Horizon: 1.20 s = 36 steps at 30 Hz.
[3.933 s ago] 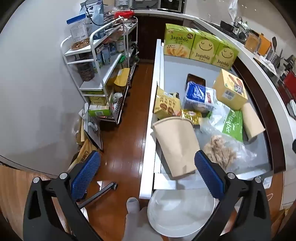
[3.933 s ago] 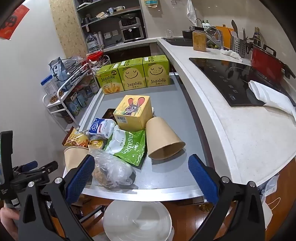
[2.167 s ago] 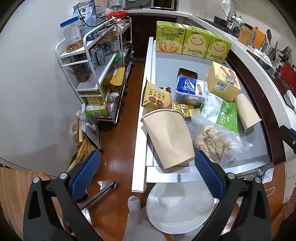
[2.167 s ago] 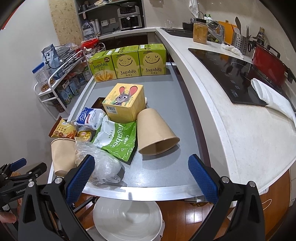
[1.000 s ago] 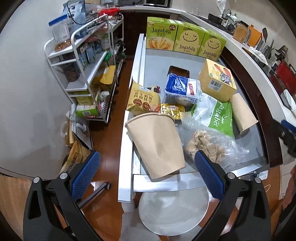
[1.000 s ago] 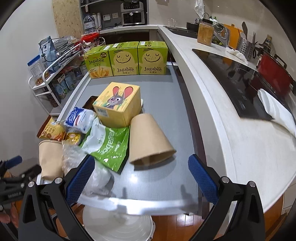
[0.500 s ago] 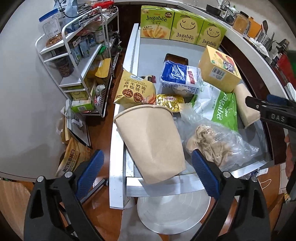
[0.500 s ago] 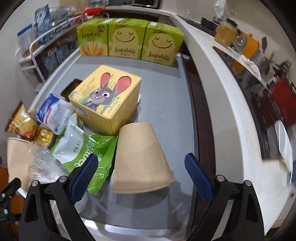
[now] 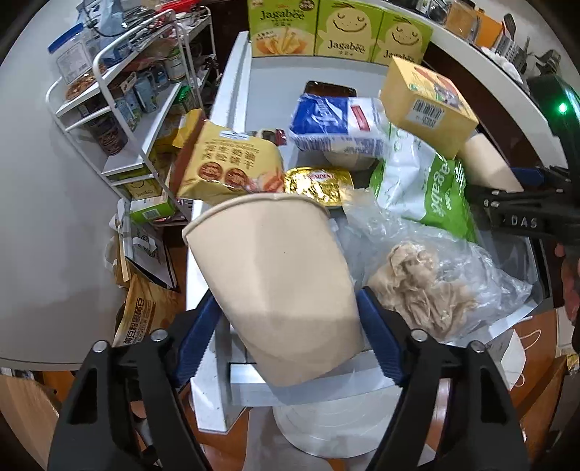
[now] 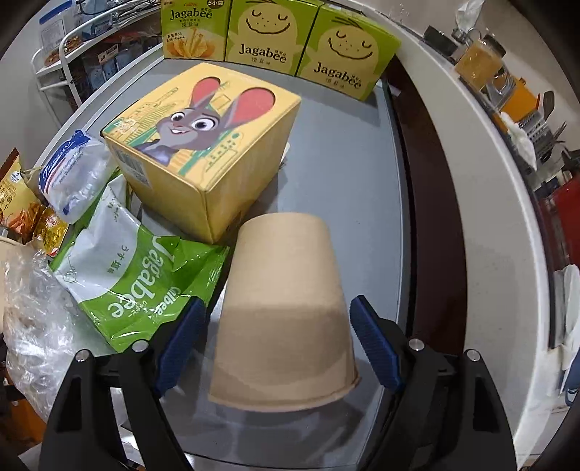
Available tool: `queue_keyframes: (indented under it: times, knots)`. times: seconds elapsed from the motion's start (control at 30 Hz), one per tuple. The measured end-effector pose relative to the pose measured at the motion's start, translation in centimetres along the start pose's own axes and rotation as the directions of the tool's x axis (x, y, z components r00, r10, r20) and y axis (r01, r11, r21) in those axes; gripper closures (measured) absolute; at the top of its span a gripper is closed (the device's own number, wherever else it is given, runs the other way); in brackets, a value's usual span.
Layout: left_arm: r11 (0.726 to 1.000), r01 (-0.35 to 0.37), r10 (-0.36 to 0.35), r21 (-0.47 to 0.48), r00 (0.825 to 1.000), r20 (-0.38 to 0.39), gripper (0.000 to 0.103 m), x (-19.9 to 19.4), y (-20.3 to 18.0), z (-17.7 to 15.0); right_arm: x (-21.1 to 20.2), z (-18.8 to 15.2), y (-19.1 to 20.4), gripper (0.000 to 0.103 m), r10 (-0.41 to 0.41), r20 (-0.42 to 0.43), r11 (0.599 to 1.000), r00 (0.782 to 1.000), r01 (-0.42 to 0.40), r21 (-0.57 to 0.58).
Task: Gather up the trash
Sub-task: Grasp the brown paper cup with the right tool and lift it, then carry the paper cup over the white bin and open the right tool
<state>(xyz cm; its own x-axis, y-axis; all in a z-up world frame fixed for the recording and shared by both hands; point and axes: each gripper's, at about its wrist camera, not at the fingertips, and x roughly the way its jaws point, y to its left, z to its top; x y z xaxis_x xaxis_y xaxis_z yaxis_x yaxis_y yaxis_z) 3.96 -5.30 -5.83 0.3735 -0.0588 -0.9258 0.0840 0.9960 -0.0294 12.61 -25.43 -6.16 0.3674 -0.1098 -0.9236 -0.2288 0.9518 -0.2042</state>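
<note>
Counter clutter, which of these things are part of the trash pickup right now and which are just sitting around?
In play:
- left gripper, jaws closing around the tipped paper cup
- right gripper, jaws closing around the second paper cup
- white bin below the counter edge

Probably trash, untouched:
- clear plastic bag
- green Jagabee bag

Lying about:
- rabbit box
- Jagabee boxes

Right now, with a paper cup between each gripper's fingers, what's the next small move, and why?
Probably finish closing both. The left gripper straddles the paper cup at the table edge and the right gripper straddles the tipped paper cup. Both sets of jaws are closing, but gaps show beside each cup, so neither looks gripped.
</note>
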Motion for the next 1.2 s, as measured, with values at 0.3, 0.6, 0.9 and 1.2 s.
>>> queue_keyframes:
  times: [0.3, 0.6, 0.9, 1.2]
  knots:
    - [0.997, 0.073, -0.073, -0.013, 0.997, 0.021, 0.030, -0.6, 0.9, 0.1, -0.9, -0.6, -2.0, 0.042, 0.146, 0.016, 0.983, 0.989, -0.147, 0.112]
    - [0.983, 0.173, -0.169, -0.062, 0.983, 0.066, 0.035, -3.2, 2.6, 0.2, -3.9, -2.1, -2.9, 0.042, 0.220, 0.073, 0.958, 0.973, -0.229, 0.172]
    - [0.967, 0.230, -0.222, -0.105, 0.971, 0.084, 0.035, -3.7, 3.6, 0.2, -5.0, -2.8, -3.5, 0.042, 0.264, 0.097, 0.935, 0.960, -0.279, 0.218]
    - [0.964, 0.252, -0.239, -0.089, 0.961, 0.138, 0.035, -7.1, 3.9, -0.5, -9.0, -4.3, -3.6, 0.042, 0.329, 0.173, 0.908, 0.928, -0.361, 0.211]
